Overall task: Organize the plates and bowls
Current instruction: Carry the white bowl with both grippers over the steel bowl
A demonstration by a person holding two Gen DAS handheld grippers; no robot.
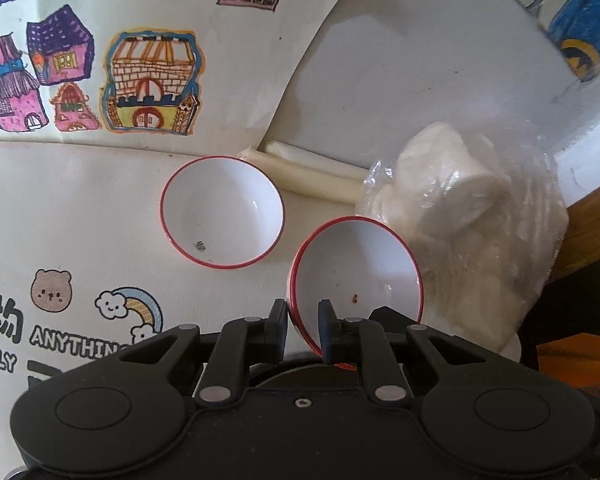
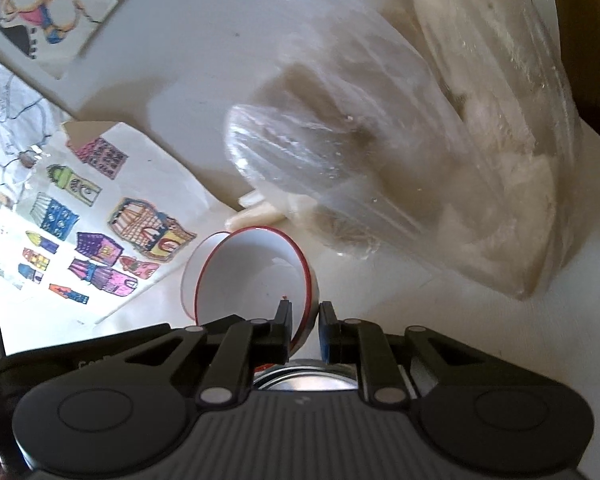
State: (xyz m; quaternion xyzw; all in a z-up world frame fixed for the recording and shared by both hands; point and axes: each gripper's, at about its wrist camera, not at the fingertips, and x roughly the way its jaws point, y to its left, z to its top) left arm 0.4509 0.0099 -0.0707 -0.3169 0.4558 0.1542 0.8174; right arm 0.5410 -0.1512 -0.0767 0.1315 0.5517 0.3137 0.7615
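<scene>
In the left wrist view my left gripper (image 1: 303, 314) is shut on the near rim of a white bowl with a red rim (image 1: 360, 272), held tilted just above the table. A second matching bowl (image 1: 222, 212) stands upright on the table to its left. In the right wrist view my right gripper (image 2: 305, 316) is shut on the rim of a white red-rimmed bowl (image 2: 256, 276), tilted on its side; behind it another red rim (image 2: 192, 280) shows. I cannot tell whether both grippers hold the same bowl.
A clear plastic bag of pale lumps (image 1: 472, 216) (image 2: 420, 140) lies right of the bowls. Two pale sticks (image 1: 320, 172) lie behind them. Children's drawings of houses (image 1: 140, 80) (image 2: 112, 232) cover the left. The wooden table edge (image 1: 592, 208) is at right.
</scene>
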